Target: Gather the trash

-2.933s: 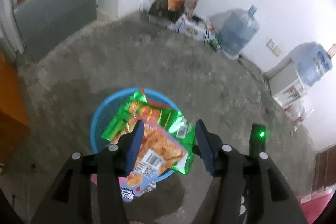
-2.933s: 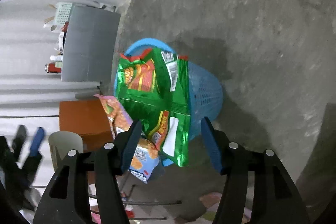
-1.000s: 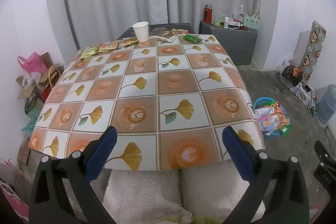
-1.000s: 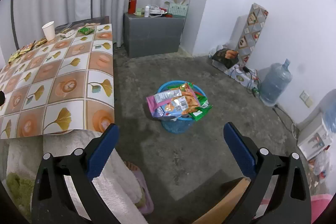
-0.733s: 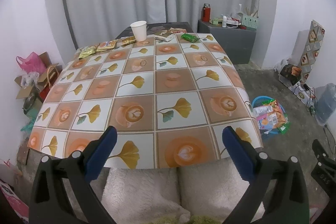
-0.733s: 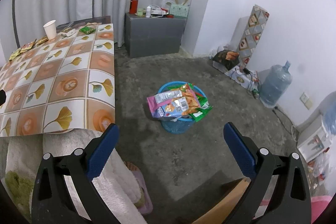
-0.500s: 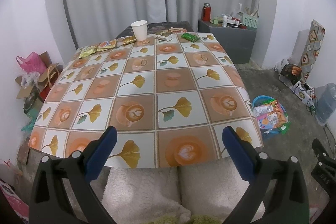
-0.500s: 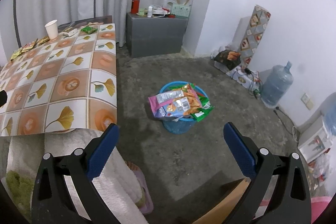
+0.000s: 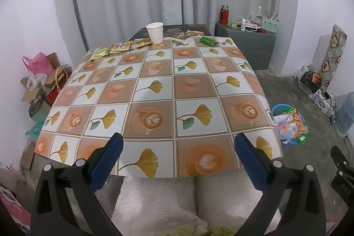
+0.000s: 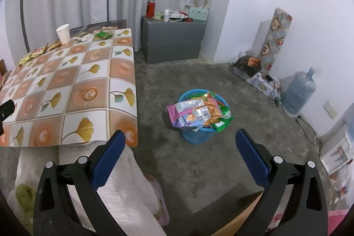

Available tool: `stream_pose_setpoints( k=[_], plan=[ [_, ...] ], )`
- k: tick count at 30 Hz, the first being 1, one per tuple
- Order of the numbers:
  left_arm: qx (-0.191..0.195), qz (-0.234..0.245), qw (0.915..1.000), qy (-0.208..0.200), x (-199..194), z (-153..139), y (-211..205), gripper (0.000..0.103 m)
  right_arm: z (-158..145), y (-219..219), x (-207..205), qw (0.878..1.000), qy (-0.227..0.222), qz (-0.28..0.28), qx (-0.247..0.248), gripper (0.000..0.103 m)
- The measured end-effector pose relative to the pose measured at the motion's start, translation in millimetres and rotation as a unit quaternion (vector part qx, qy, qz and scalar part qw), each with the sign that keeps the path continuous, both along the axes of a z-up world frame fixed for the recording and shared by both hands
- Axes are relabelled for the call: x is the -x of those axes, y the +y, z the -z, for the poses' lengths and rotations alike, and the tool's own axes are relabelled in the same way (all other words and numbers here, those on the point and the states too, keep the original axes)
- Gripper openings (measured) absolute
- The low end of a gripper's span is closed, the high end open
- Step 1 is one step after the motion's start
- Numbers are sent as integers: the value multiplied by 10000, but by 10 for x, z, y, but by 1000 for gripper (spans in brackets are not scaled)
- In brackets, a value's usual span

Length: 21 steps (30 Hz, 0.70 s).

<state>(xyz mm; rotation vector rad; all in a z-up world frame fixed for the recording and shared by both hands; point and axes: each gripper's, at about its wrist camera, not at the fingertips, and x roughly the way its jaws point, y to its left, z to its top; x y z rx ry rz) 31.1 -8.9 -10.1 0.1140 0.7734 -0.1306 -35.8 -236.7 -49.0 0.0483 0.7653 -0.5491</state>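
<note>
In the left wrist view the left gripper (image 9: 178,159) hangs spread wide and empty at the lower middle of the frame, facing the table (image 9: 154,90). The remaining trash sits straight ahead, along the table's far edge in the upper middle: yellow packets (image 9: 110,50) at left, a paper cup (image 9: 155,32) upright, a green wrapper (image 9: 208,41) at right. The row runs left to right across the frame.

In the right wrist view the right gripper (image 10: 178,160) is likewise spread and empty, aimed at the blue basket (image 10: 199,136) on the floor at centre, heaped with snack bags (image 10: 197,113). By this aim the left gripper seems better placed. No print is legible.
</note>
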Motion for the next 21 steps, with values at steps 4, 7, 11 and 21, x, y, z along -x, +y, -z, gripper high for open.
stream_pose_setpoints(
  k=[4, 7, 11, 21],
  plan=[
    [-13, -15, 10000, 1, -13, -5, 17, 98, -9, 15, -12, 10000, -10, -15, 3, 96],
    [-12, -18, 10000, 0, -14, -4, 16, 98, -8, 23, -14, 10000, -3, -17, 7, 96],
    [-19, -33, 10000, -5, -18, -9, 39, 98, -10, 36, -33, 10000, 1, -35, 2, 96],
    [-25, -22, 10000, -5, -28, -6, 42, 98, -11, 43, -39, 10000, -2, -35, 5, 96]
  ],
)
